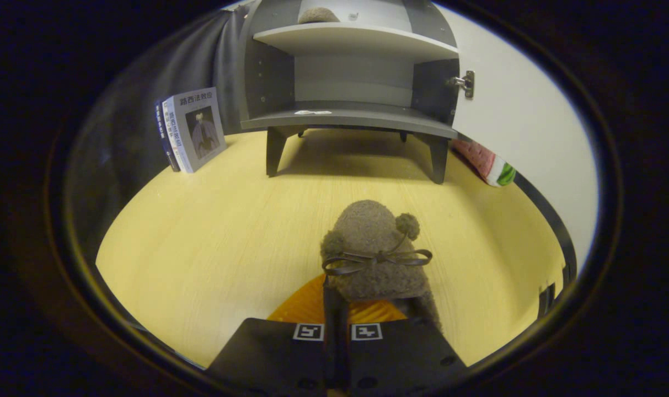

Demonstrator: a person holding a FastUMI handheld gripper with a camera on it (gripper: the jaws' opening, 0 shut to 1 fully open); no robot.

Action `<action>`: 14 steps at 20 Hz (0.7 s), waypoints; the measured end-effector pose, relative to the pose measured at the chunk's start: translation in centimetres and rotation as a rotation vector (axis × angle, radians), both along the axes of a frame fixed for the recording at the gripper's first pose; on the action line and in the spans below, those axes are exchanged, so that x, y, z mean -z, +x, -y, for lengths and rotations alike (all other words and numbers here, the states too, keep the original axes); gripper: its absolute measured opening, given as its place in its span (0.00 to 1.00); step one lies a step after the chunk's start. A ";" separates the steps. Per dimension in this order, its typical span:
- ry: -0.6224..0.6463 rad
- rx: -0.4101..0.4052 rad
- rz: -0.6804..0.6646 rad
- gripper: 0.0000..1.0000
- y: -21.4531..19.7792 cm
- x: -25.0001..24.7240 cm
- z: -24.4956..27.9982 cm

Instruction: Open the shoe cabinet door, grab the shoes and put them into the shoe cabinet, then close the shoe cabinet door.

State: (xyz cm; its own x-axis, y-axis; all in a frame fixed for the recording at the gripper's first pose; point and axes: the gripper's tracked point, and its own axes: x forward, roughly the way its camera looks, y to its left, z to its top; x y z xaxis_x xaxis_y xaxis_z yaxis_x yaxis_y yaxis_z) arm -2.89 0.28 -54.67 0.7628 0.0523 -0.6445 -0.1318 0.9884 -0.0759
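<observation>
A fuzzy brown slipper (374, 242) with a dark bow, pom-poms and an orange insole sits right at my fingers, toe pointing away towards the cabinet. My gripper (336, 292) is shut on the slipper, its fingers pressed together on the edge of the opening. Whether the slipper rests on the yellow table (213, 231) or hangs just above it I cannot tell. Beyond it stands the grey shoe cabinet (351, 118) on short legs, its lower shelf bare. Its white door (522, 110) is swung open to the right. A second brown slipper (319, 15) lies on the upper shelf.
Two books (193, 129) stand upright left of the cabinet against the dark cloth wall. A red and green watermelon-patterned item (486, 162) lies behind the open door, right of the cabinet's leg. A metal hinge (464, 82) juts out at the cabinet's right side.
</observation>
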 end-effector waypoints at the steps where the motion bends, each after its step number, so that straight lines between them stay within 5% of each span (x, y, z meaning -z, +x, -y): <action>1: -0.004 -0.006 0.009 0.04 -0.1 -0.2 0.0; 7: 0.018 -0.005 0.021 0.03 -0.8 -4.3 0.0; 14: 0.028 0.025 0.119 0.03 0.2 -17.7 -1.2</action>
State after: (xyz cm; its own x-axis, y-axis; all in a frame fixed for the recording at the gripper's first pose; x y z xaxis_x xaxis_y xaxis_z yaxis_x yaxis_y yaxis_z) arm -2.66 1.52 -36.95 0.8351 0.0488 -0.5479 -0.0987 0.9932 -0.0620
